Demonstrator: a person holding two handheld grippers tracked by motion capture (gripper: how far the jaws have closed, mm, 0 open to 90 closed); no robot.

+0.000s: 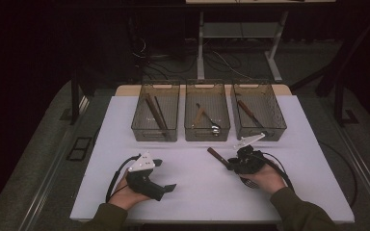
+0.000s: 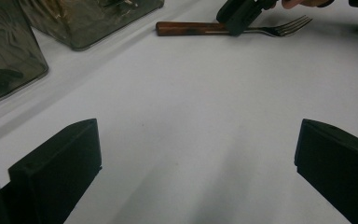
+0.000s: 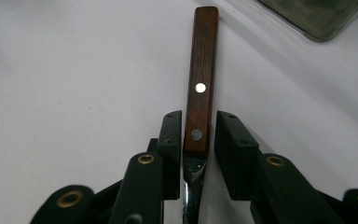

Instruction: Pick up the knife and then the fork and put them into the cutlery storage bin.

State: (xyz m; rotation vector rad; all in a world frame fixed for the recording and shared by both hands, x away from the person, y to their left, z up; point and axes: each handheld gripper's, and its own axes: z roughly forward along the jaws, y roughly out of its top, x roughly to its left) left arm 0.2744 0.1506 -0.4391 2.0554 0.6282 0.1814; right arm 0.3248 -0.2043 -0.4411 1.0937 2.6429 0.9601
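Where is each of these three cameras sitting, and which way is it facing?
High view: above the person's side, looking forward and down on the white table and three bins; forearms and both hands show.
Left gripper view: rides the left gripper, looking across the table; its jaws stand wide apart.
Right gripper view: rides the right gripper, looking down along its jaws.
Shared: all three views show the wooden-handled fork, and the left gripper view also shows the right gripper over it.

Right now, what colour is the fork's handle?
Reddish-brown wood with two silver rivets; the fork handle shows best in the right gripper view.
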